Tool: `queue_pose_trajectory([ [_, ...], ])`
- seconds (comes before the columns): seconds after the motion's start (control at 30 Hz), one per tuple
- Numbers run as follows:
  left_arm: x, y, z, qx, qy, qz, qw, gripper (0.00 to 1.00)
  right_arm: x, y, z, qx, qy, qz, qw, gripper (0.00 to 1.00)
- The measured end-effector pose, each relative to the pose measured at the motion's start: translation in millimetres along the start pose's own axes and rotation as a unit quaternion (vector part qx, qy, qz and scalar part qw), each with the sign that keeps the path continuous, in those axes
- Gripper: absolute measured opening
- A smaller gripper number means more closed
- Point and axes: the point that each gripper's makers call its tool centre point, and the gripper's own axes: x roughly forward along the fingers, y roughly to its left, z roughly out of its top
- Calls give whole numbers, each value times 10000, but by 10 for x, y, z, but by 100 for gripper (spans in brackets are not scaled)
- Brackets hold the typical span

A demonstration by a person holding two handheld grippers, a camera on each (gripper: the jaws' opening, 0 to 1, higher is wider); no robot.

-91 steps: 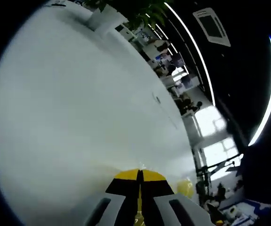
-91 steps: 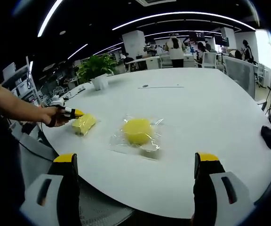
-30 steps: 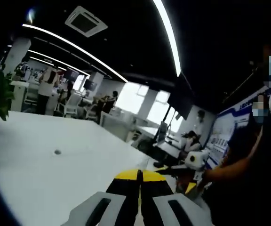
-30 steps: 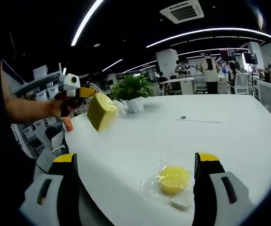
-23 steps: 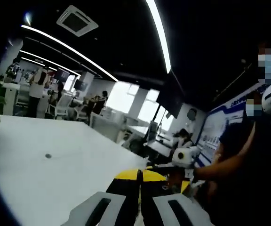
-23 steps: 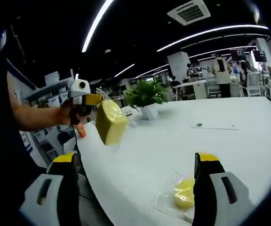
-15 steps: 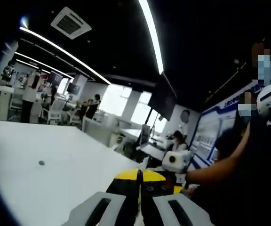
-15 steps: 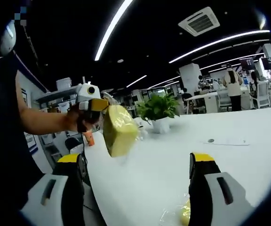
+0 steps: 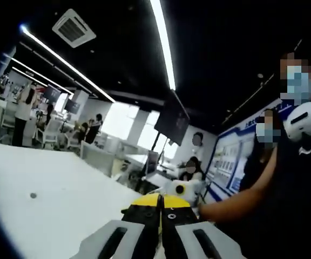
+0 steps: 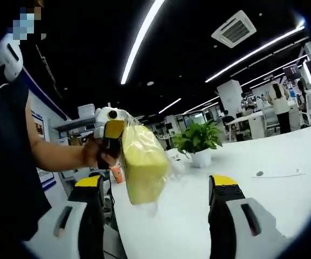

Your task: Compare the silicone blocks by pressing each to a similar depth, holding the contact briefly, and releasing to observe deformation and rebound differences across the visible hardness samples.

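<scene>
Above a white table (image 10: pixel 285 178), the left gripper (image 10: pixel 112 141) pinched a bagged yellow silicone block (image 10: pixel 142 164) aloft; the right gripper (image 10: pixel 155 186) stood wide open, empty. The block dangled by its wrapping and could slip free.

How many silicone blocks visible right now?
1: a bagged yellow block hangs in the air from the left gripper, seen in the right gripper view. Others may sit outside both views.
</scene>
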Motion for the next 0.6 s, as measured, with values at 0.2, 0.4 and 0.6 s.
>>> queue_pose_trajectory([
  [0.2, 48, -71, -44, 22, 96, -60, 9999, 0, 71, 105, 45, 63, -102, 246, 9996, 61],
  [0.4, 81, -111, -8, 4, 3, -76, 10000, 0, 96, 176, 31, 277, -189, 429, 9985, 46],
  [0.6, 87, -127, -4, -27, -81, -32, 10000, 0, 119, 252, 92, 296, -302, 552, 9976, 32],
])
